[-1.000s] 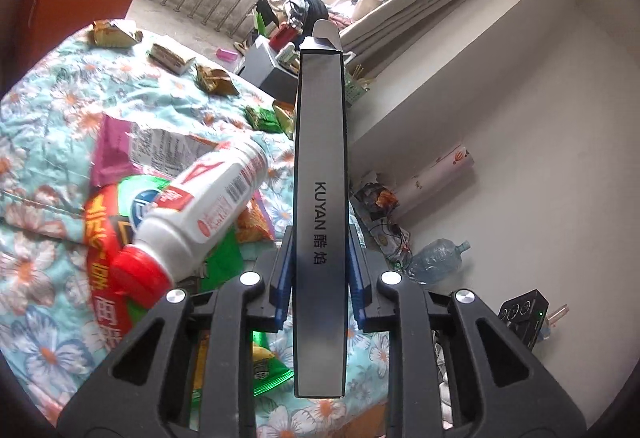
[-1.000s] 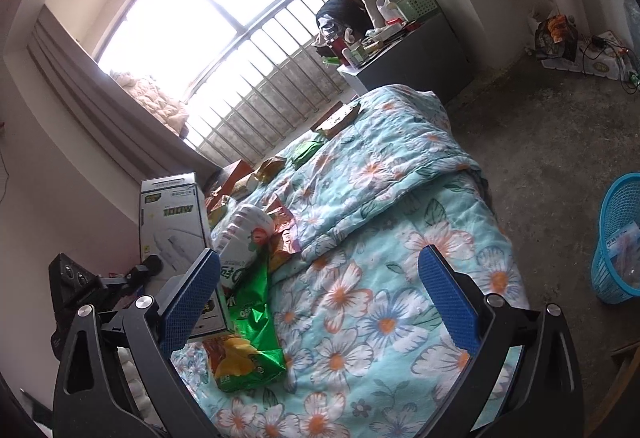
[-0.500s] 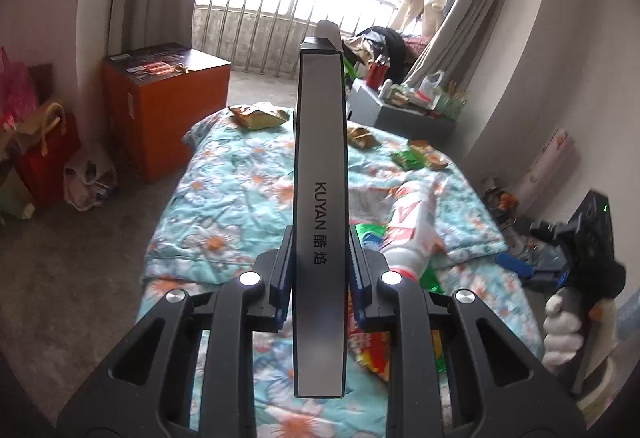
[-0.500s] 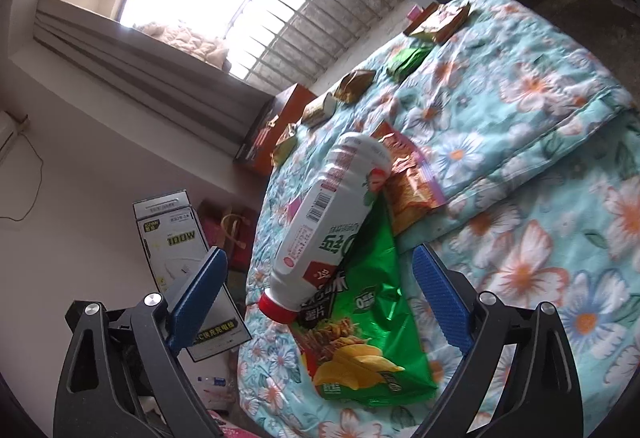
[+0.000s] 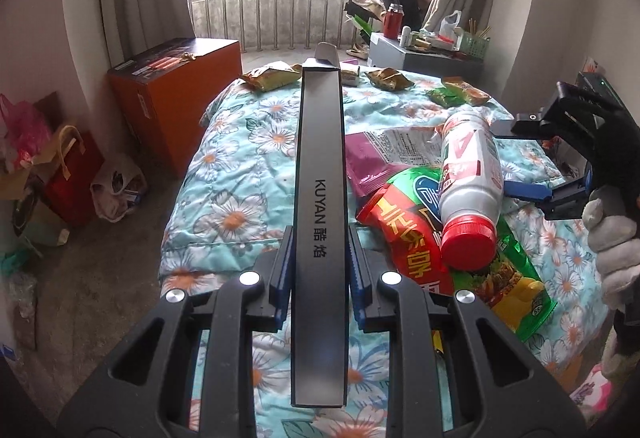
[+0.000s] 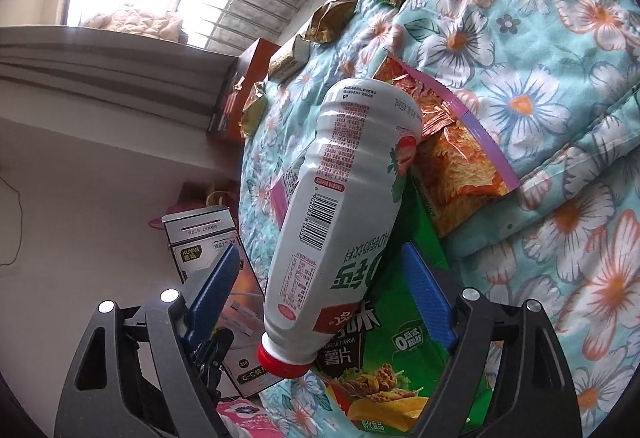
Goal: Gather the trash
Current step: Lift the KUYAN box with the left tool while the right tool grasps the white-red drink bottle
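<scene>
My left gripper (image 5: 319, 252) is shut on a long grey KUYAN box (image 5: 320, 158), held up over the floral bed. The box also shows in the right wrist view (image 6: 208, 250). A white bottle (image 5: 470, 174) with a red cap lies on a green chip bag (image 5: 516, 278) and a red bag (image 5: 404, 234). My right gripper (image 6: 324, 266) straddles the bottle (image 6: 344, 198) near its neck. Its jaws are closing, with a gap at each blue pad. From the left wrist view the right gripper (image 5: 506, 158) comes in from the right, held by a gloved hand (image 5: 616, 238).
A purple-edged snack bag (image 6: 452, 142) lies under the bottle's base. Several small wrappers (image 5: 272, 76) sit at the bed's far end. An orange box (image 5: 176, 94) and shopping bags (image 5: 68, 166) stand on the floor at left, and a cluttered grey side table (image 5: 420, 56) is by the window.
The right gripper has moved in over the bottle and its jaws have narrowed around it. The left gripper has swung with the box and now faces down the bed toward the window.
</scene>
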`<move>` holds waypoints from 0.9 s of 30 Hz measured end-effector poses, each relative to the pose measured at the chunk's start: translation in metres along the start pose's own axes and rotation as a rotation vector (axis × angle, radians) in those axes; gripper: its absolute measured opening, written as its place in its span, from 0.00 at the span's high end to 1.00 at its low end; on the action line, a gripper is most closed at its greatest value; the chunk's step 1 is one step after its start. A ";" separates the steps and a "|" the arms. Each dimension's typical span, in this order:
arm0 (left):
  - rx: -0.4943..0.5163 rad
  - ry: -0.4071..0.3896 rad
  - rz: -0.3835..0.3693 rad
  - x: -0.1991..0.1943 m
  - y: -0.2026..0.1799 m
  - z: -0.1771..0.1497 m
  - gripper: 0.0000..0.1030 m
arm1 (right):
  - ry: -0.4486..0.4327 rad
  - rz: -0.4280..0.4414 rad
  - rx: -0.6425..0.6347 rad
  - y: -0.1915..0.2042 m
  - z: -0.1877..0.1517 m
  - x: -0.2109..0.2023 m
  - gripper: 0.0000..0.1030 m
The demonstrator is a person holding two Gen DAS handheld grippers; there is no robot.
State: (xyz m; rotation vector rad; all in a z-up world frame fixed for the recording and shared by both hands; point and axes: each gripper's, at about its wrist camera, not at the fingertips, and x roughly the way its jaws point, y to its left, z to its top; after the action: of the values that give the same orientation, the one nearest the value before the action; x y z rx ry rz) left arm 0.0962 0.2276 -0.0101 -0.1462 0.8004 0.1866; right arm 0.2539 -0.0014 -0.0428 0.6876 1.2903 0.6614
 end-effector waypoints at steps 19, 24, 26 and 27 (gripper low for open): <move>-0.005 0.012 -0.002 0.010 -0.001 0.002 0.78 | 0.085 -0.017 0.060 -0.001 0.011 0.027 0.36; -0.001 0.014 0.006 0.011 -0.002 0.001 0.78 | 0.107 -0.004 0.084 -0.006 0.010 0.034 0.36; -0.002 0.013 0.004 0.011 -0.002 0.002 0.78 | 0.107 -0.002 0.078 -0.005 0.010 0.034 0.36; -0.001 0.013 0.006 0.011 -0.002 0.001 0.78 | 0.104 0.000 0.077 -0.003 0.009 0.036 0.36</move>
State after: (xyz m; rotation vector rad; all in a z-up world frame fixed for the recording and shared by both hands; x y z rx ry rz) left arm 0.1053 0.2275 -0.0174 -0.1466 0.8138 0.1920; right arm 0.2689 0.0236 -0.0664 0.7236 1.4178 0.6578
